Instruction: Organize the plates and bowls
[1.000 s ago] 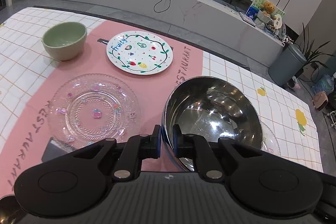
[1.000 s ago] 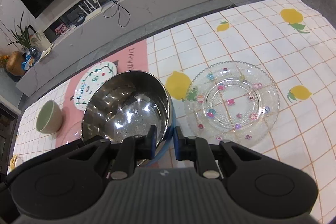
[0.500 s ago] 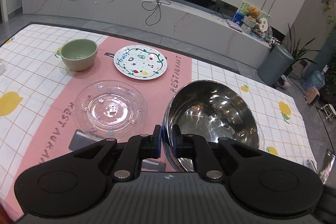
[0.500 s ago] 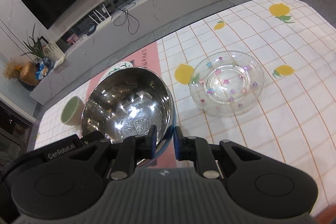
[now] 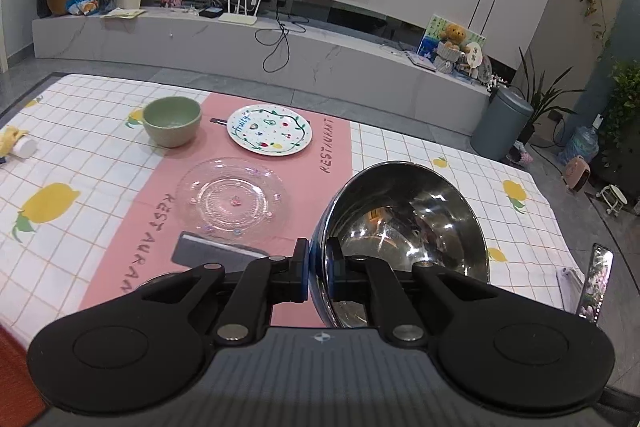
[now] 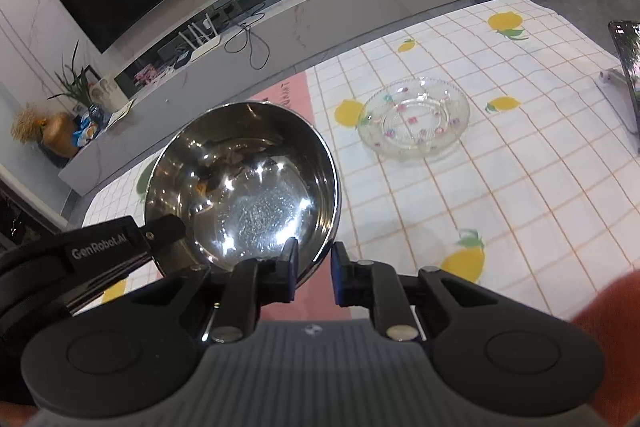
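A shiny steel bowl hangs tilted above the table, held by both grippers. My left gripper is shut on its near left rim. My right gripper is shut on the near right rim of the same steel bowl. Further off on a pink mat sit a green bowl, a white painted plate and a clear glass plate. A second glass plate rests on the lemon tablecloth to the right.
A dark flat phone-like object lies on the mat just ahead of my left gripper. A phone on a stand is at the table's right edge. Beyond the table are a low TV bench and a grey bin.
Both grippers have risen and drawn back with the steel bowl, which now tilts more. The plates and the green bowl look smaller and further away.
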